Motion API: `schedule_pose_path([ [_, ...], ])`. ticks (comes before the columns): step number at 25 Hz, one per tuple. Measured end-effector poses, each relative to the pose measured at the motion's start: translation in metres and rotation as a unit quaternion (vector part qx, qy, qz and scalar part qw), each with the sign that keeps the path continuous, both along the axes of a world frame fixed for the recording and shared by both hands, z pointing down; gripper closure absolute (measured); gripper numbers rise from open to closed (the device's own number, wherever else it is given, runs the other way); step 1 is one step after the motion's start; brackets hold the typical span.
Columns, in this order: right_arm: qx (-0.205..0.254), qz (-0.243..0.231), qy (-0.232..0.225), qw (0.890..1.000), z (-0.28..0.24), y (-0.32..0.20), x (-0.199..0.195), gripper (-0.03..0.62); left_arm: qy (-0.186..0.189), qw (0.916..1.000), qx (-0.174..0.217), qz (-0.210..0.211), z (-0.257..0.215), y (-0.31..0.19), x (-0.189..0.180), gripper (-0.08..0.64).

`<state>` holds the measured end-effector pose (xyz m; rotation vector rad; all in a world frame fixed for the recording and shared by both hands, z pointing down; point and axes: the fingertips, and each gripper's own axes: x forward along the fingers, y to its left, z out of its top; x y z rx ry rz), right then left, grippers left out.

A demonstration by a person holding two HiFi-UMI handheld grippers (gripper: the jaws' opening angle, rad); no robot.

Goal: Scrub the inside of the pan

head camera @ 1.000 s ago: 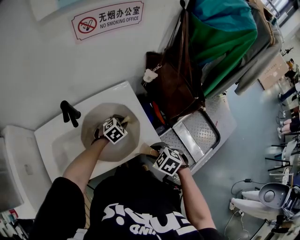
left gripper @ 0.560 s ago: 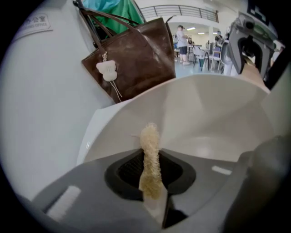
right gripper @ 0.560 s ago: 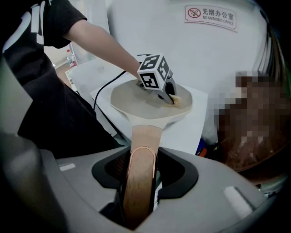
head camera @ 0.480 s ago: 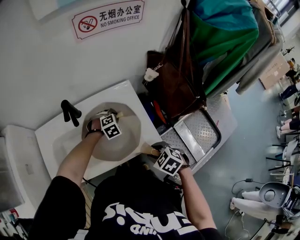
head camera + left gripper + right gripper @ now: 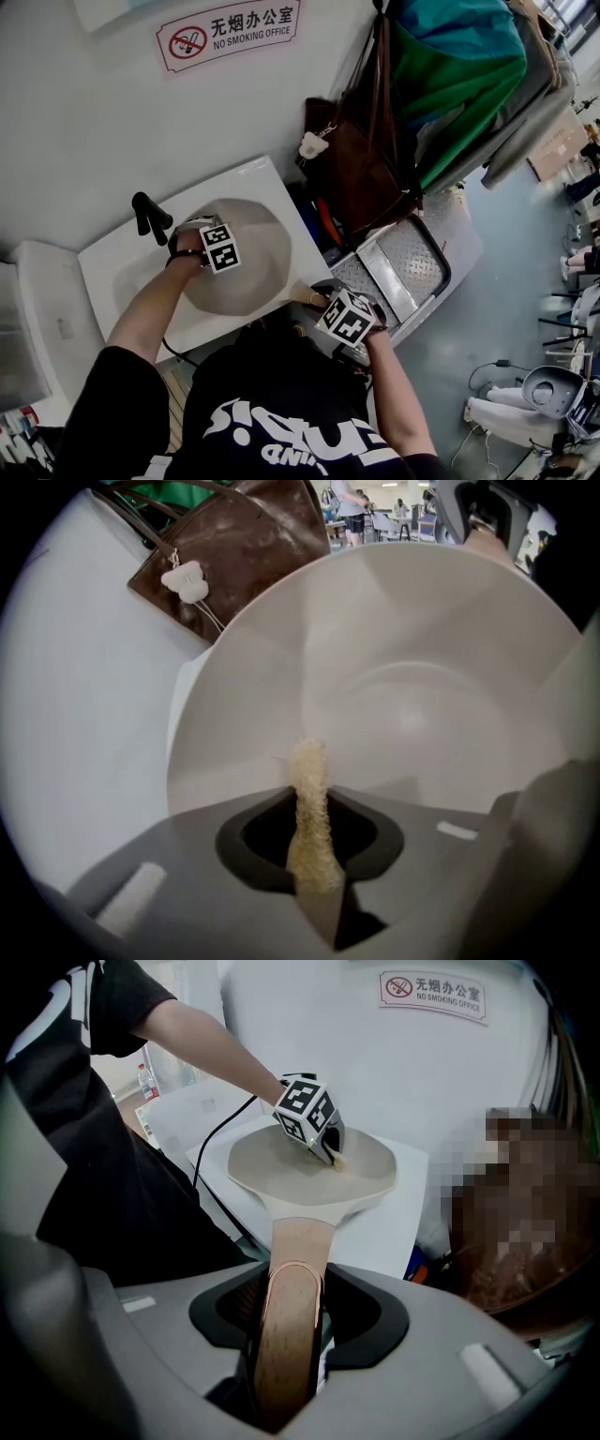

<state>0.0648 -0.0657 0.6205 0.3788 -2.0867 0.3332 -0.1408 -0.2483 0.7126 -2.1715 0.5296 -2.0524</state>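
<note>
beige pan w/ scrubber inside

Pan handle, apparently wooden, between jaws

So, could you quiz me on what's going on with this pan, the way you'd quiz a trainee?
1. True or false: the right gripper is open and holds nothing.
2. What is pinched in the left gripper? A) a pale scrubber B) a spoon C) a bottle
3. Fill in: the wall sign forbids ____.

Key:
1. False. Its jaws are shut on the wooden handle of the pan.
2. A. The scrubber sticks out from the shut jaws toward the inside of the pan.
3. Smoking.
</note>
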Motion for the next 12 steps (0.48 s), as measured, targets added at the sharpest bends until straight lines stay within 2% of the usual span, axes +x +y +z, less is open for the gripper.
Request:
schedule_pose_path([
  [7,0.003,-0.001,-0.002,1.0,0.001,-0.001,-0.002,0.416,-0.032,0.9959,-0.081,-0.024,0.001,0.024,-0.02,0.5],
  [12,0.002,-0.002,-0.003,1.0,0.0,0.0,-0.003,0.416,-0.049,0.9933,-0.104,-0.01,0.0,0.043,-0.027,0.5],
])
